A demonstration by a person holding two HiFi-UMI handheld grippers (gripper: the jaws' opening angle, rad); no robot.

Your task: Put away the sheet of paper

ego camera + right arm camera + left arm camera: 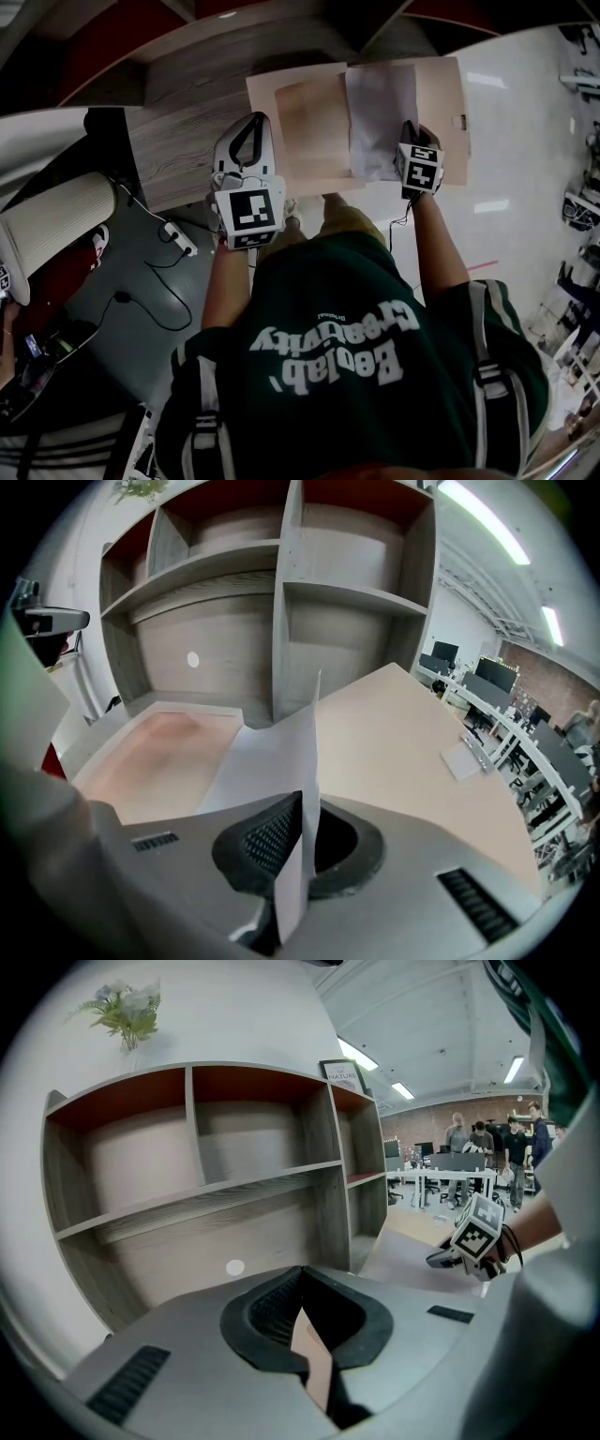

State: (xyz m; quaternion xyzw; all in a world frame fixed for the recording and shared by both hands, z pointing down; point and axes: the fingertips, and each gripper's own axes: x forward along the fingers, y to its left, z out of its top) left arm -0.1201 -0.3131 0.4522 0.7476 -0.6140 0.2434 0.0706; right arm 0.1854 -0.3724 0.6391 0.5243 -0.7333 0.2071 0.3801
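Observation:
An open tan folder (441, 103) lies on the wooden desk (187, 141) in front of the shelf unit. A white sheet of paper (380, 117) rests across its middle. My right gripper (409, 129) is shut on the near edge of the sheet, which stands up between the pads in the right gripper view, the paper (281, 761) running from the right gripper (300, 855) out over the folder (394, 733). My left gripper (255, 122) is shut on the folder's left edge; a strip of tan card (316, 1358) shows between its closed jaws in the left gripper view.
A wooden shelf unit (187, 1194) with open compartments stands just behind the folder. A padded chair (56, 225) and cables (159, 244) are down at the left. People and office desks (487, 1138) stand far off to the right. A small label (464, 759) sits on the folder.

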